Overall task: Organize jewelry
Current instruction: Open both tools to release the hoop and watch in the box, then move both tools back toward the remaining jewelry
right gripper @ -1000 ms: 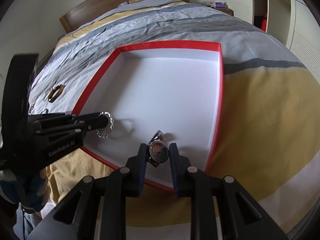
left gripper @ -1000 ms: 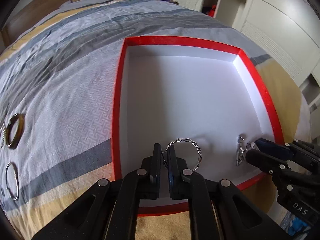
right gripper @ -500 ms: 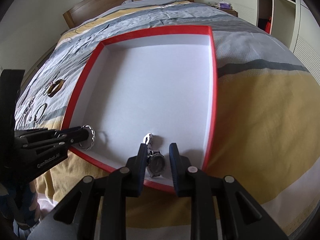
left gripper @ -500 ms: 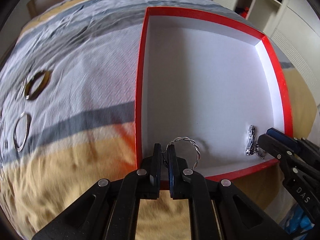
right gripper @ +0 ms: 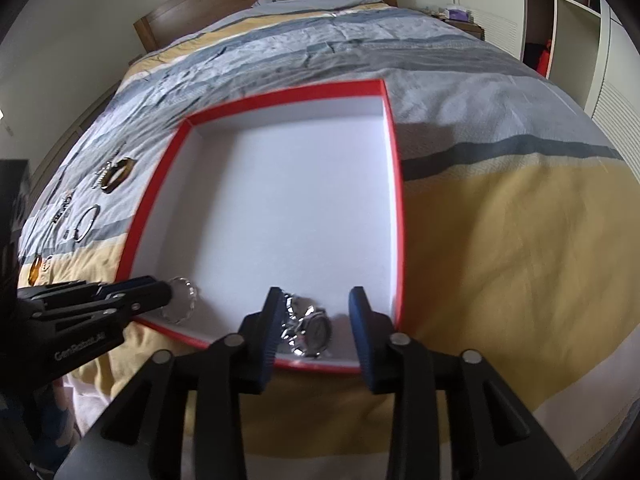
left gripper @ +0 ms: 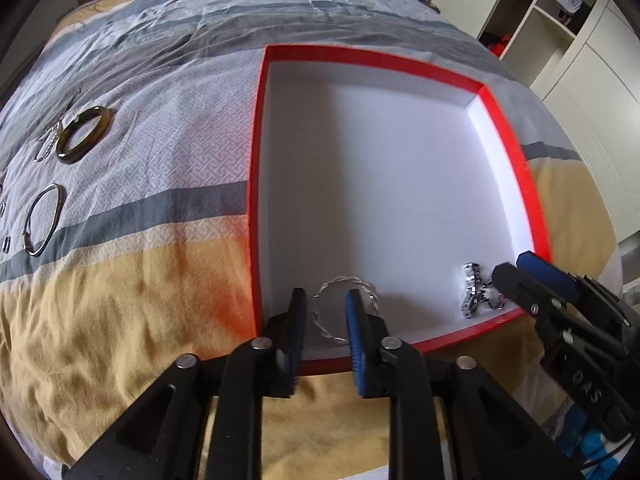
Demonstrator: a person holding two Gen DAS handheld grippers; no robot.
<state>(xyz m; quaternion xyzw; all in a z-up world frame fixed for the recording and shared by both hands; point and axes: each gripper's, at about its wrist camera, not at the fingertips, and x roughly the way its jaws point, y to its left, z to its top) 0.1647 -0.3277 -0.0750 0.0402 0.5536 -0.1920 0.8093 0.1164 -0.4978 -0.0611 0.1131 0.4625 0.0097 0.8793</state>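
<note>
A red-rimmed box [left gripper: 516,152] with a white floor lies on the bed; it also shows in the right wrist view [right gripper: 394,184]. A twisted silver bracelet [left gripper: 340,312] lies on the box floor at its near edge, between the fingers of my open left gripper [left gripper: 326,300]. It also shows in the right wrist view [right gripper: 182,300]. A silver watch [right gripper: 314,330] lies in the near right corner, between the fingers of my open right gripper [right gripper: 316,300]. Its band [left gripper: 470,292] shows in the left wrist view beside the right gripper [left gripper: 516,272].
On the quilt left of the box lie a brown bangle [left gripper: 82,134], a thin silver bangle [left gripper: 42,218], a chain [left gripper: 50,138] and small pieces; they show in the right wrist view too [right gripper: 116,174]. White wardrobes [left gripper: 600,40] stand at the right.
Both grippers have opened. The left let go of the bracelet and the right let go of the watch; both now lie on the box floor. Both grippers drew back slightly.
</note>
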